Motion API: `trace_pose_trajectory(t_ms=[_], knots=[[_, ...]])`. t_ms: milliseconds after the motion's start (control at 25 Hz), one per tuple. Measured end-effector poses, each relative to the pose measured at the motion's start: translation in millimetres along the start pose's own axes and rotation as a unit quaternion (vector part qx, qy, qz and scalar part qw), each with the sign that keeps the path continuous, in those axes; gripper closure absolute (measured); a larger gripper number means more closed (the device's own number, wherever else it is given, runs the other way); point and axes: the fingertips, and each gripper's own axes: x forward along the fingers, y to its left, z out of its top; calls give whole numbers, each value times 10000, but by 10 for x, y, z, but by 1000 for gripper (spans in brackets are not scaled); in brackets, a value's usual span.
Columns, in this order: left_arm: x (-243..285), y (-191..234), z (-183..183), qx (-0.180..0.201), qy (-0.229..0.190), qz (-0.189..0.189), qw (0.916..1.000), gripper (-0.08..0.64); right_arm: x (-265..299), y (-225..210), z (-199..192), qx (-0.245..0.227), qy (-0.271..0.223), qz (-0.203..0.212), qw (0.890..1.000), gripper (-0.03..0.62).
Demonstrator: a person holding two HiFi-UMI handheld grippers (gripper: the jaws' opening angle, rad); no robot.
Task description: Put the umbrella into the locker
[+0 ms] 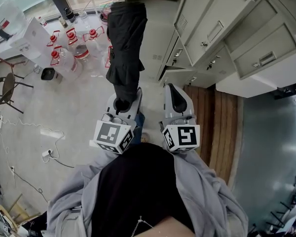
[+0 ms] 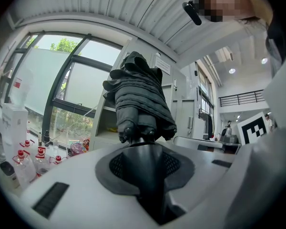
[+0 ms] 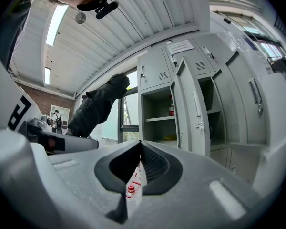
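Your left gripper [image 1: 122, 103] is clamped on the handle of the folded black umbrella [image 1: 126, 43], which points away from you, outside the open locker [image 3: 158, 109]. Your right gripper [image 1: 178, 104] is closed and empty.

The umbrella [image 1: 126, 43] stands with its handle between the jaws of the left gripper [image 1: 122, 104] and reaches forward from it, while the right gripper [image 1: 176, 100] sits just beside the left one on its right, apart from the umbrella. Ahead and to the right of both grippers stands the bank of lockers [image 1: 222, 28], where 1 open compartment [image 3: 157, 120] has its door [image 3: 193, 104] swung out on its right. On the floor left of the umbrella stands a cluster of water jugs [image 1: 71, 58], with a chair [image 1: 7, 85] farther left and cables [image 1: 27, 125] lying nearer the person.
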Motion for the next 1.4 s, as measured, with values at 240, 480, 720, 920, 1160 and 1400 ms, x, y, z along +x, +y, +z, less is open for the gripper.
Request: trace_pose_trajectory(t_ms=[240,480,720,920,1160,1400], knots=[[245,152,-9,-19,3,-106,9999,483,247,-114,-27,-9,-2,-93,10000,589],[603,385,4,-57,69,-204,9998,483,615,-279,-65,-1,33,-256,9997,589],[1012,636,-17,-48,259,-302,9992,483,1081,-463,-120,35,115,-341,9993,589],[1300,858,-74,-121,410,-434,9981,483,1444,-559,-145,48,88,-362,9993,589],[1631,1140,-188,-204,717,-580,9955,483,1862,-668,-217,68,251,-492,9984,589],[1921,1414,-374,-363,1030,-690,9916,483,2173,-820,-291,44,394,-769,9963,589]])
